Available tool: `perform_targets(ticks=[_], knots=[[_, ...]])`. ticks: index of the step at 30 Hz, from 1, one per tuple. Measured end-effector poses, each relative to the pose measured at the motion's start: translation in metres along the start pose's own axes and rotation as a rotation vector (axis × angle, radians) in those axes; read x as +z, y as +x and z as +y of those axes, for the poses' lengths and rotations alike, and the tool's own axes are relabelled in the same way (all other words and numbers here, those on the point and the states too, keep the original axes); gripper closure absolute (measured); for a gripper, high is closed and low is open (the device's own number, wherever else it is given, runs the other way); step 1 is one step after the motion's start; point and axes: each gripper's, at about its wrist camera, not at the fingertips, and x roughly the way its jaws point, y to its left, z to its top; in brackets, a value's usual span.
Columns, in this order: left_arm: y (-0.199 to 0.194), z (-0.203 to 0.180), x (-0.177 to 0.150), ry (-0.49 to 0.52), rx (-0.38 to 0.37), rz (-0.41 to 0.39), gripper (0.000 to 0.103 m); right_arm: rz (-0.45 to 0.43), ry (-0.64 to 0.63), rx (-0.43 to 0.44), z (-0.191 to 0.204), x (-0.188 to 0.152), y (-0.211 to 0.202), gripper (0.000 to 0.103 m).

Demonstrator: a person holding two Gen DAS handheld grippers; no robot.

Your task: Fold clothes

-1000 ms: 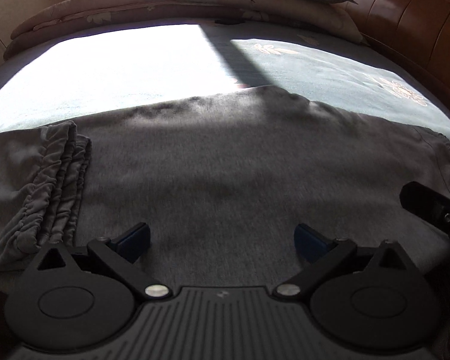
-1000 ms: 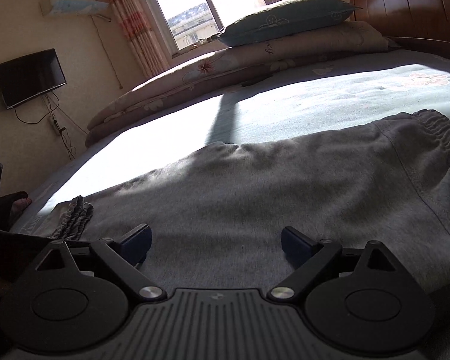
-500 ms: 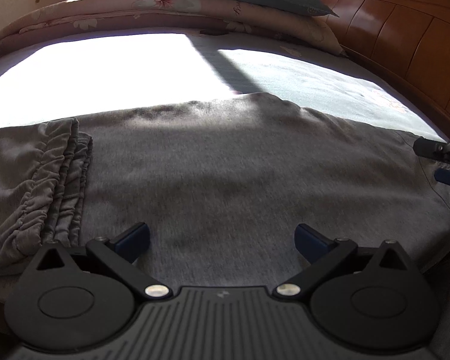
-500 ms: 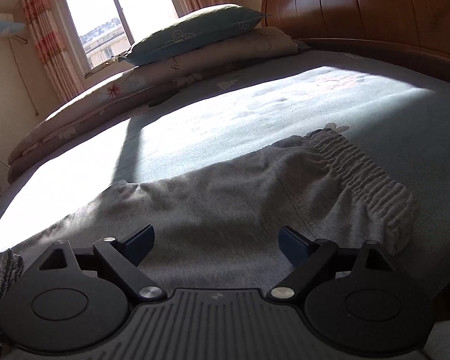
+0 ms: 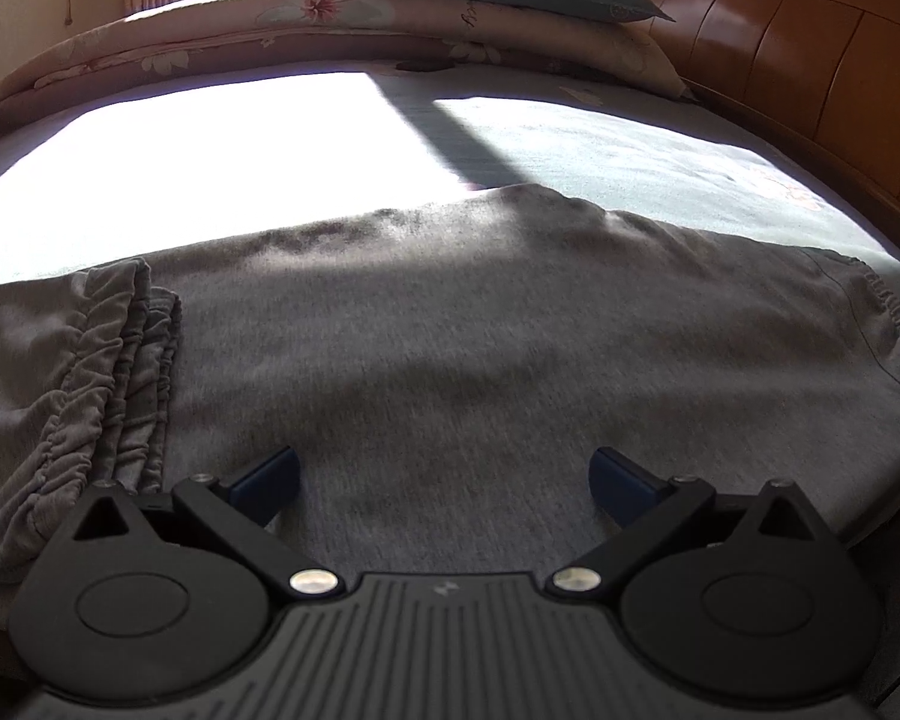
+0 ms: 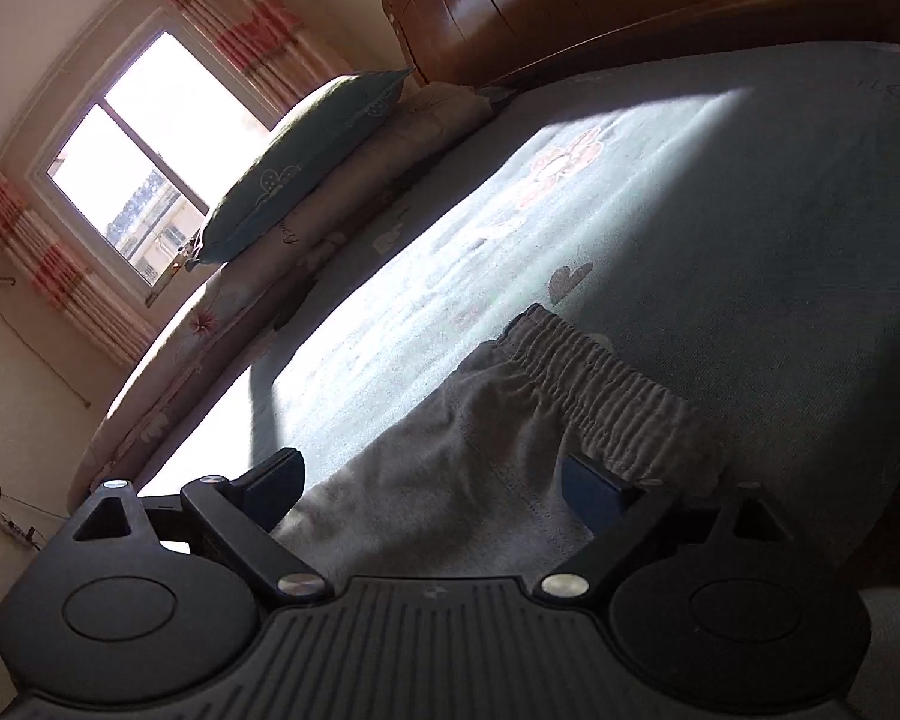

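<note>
Grey trousers (image 6: 480, 456), right tool (image 6: 432, 486) newly tilted

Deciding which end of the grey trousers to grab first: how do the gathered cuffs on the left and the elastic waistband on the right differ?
The gathered grey cuffs lie folded back onto the grey knit trousers, in stacked layers; the ribbed elastic waistband lies flat on the pale green bedsheet at the garment's outer edge. The cuffs sit beside the open left tool, outside its fingers; the waistband lies just ahead of the open right tool. Both are ruched grey fabric.
</note>
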Motion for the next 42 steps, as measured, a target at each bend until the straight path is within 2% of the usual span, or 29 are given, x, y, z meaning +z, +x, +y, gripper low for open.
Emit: perform_targets(ticks=[3,7,13,19,25,29,33,37,42], knots=[[-0.009,-0.007,0.002,0.015,-0.018,-0.046,0.001,-0.019,0.161,0.016,-0.035,0.012,-0.011,0.008],[-0.02,-0.021,0.002,0.074,-0.024,-0.092,0.001,0.029,0.241,-0.008,-0.052,0.008,0.001,0.008],[-0.022,-0.035,-0.002,0.123,-0.022,-0.086,0.001,0.069,0.217,-0.055,-0.052,-0.003,0.01,0.008],[-0.025,-0.039,-0.007,0.145,-0.024,-0.097,0.001,0.085,0.158,-0.149,-0.049,-0.004,0.021,0.008],[-0.028,-0.038,-0.01,0.152,-0.013,-0.109,0.001,0.104,0.128,-0.13,-0.04,-0.01,0.027,0.007],[-0.033,-0.024,-0.003,0.127,0.062,-0.158,0.001,0.095,0.131,-0.122,-0.04,-0.009,0.029,0.006],[-0.026,-0.01,-0.001,0.1,0.138,-0.148,0.001,0.089,0.137,-0.113,-0.043,-0.009,0.029,0.006],[-0.017,-0.001,-0.006,0.07,0.11,-0.105,0.001,0.089,0.125,-0.106,-0.043,-0.008,0.029,0.004],[-0.005,0.001,-0.015,0.024,0.038,-0.041,0.001,0.087,0.117,-0.093,-0.043,-0.008,0.03,0.002]])
